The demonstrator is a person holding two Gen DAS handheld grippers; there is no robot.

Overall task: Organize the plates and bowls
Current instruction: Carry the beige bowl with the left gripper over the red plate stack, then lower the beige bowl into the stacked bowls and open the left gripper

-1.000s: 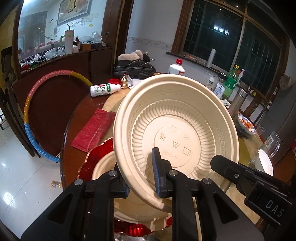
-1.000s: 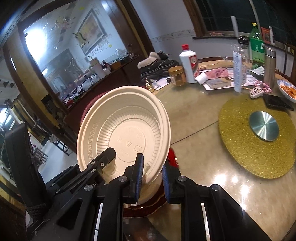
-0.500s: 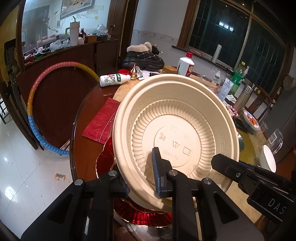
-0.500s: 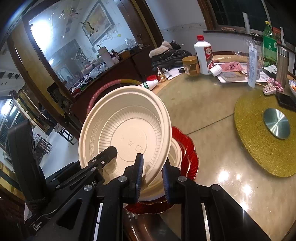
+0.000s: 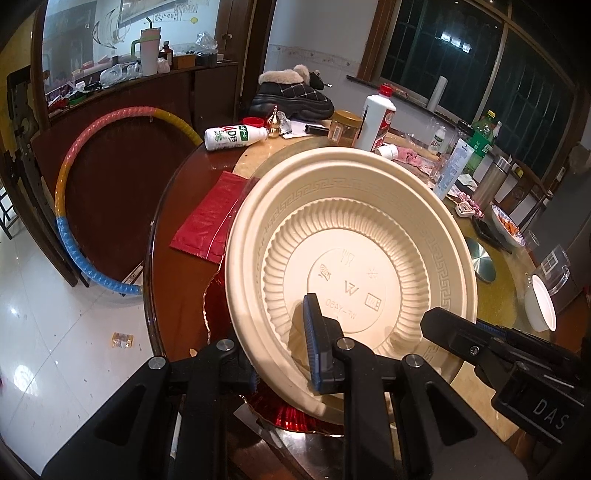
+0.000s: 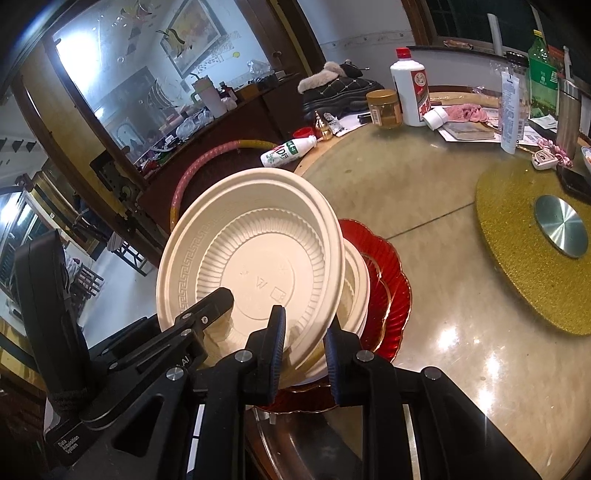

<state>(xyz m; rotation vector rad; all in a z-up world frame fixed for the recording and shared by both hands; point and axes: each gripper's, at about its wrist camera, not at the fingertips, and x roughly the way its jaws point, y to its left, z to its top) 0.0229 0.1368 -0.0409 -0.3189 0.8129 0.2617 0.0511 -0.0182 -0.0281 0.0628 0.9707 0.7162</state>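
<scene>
Gripping one tilted cream bowl (image 5: 351,266) (image 6: 255,266), both jaws clamp its rim (above red plate (image 6: 388,280)).

A home dining room – round table (image 6: 424,206) with turntable (image 6: 561,225), sideboard (image 5: 166,85), framed painting (image 6: 195,33)

Red plate (image 6: 391,284): mostly covered by the cream bowl (image 5: 351,266) and a second bowl (image 6: 356,291) beneath it. Left gripper (image 5: 282,354): one finger hidden behind the bowl's rim. Hoop (image 5: 70,206): lower arc hidden behind the table (image 5: 177,266). Small dish of food (image 5: 508,229): contents too small to identify.
</scene>
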